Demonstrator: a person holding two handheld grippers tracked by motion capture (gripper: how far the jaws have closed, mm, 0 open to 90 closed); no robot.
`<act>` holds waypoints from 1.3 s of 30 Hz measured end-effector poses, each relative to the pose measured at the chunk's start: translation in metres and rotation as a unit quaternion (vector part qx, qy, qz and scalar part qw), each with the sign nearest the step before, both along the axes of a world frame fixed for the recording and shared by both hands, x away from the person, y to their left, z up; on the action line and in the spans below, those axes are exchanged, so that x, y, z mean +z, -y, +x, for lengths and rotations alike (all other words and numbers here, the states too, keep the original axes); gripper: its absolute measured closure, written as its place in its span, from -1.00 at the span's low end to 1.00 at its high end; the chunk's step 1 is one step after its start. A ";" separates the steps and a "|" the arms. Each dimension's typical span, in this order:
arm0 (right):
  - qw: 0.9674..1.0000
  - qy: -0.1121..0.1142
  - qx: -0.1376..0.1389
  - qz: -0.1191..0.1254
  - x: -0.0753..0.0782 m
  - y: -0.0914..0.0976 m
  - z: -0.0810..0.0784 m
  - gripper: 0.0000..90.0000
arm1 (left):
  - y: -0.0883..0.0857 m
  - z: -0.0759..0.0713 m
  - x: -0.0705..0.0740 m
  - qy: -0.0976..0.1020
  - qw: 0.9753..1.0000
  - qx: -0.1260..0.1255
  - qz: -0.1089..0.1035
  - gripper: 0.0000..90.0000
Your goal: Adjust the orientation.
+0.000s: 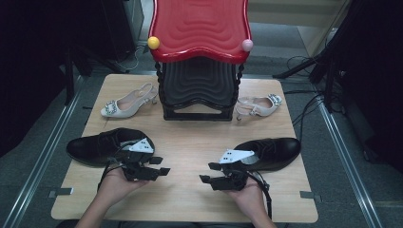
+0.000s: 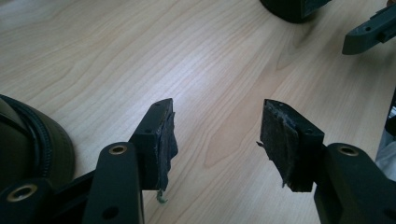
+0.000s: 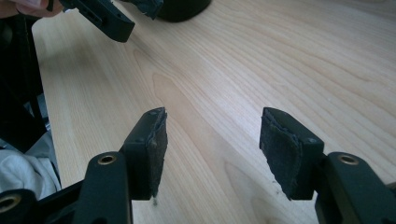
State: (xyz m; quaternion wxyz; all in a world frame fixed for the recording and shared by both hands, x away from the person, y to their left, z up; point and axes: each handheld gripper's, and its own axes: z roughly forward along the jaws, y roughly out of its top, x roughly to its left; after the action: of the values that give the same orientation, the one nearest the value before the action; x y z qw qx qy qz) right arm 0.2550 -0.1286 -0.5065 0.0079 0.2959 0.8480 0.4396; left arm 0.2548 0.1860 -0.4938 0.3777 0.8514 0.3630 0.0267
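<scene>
Two black leather shoes lie on the wooden table [image 1: 190, 199]: one at the left [image 1: 102, 145], one at the right [image 1: 273, 152]. My left gripper [image 1: 163, 166] is held just in front of the left shoe, pointing right, jaws open over bare wood. My right gripper [image 1: 207, 172] is beside the right shoe, pointing left at it, also open. In the left gripper view the left gripper [image 2: 218, 105] holds nothing, and the left shoe's [image 2: 28, 140] side lies close by. The right gripper [image 3: 215, 114] is empty too in its own view.
A shoe rack with a red top shelf [image 1: 199, 28] and a black lower shelf [image 1: 199, 88] stands at the back centre. A white jewelled heel [image 1: 126, 102] lies left of it, another [image 1: 259, 107] right of it. Bare wood separates the two grippers.
</scene>
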 end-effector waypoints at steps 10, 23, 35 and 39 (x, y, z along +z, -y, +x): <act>0.999 0.003 0.027 -0.024 -0.003 -0.012 0.003 -0.06 | -0.011 -0.007 0.001 0.005 1.000 0.013 0.000 -0.04; 0.998 0.008 0.042 -0.042 -0.004 -0.016 0.001 -0.03 | -0.020 -0.002 0.024 0.023 0.999 0.026 0.006 0.00; 0.998 0.005 0.045 -0.050 -0.005 -0.017 0.000 -0.03 | -0.035 0.006 0.046 0.025 0.998 0.057 0.024 0.03; 0.998 0.014 0.039 -0.053 -0.005 -0.017 0.002 -0.04 | -0.041 0.011 0.058 0.014 0.997 0.065 0.025 0.04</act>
State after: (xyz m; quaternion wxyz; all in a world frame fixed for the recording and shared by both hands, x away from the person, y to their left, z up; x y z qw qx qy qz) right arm 0.2572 -0.1119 -0.5117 0.0182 0.2556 0.8809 0.3980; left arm 0.2662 0.2274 -0.4354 0.3584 0.8349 0.4114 0.0723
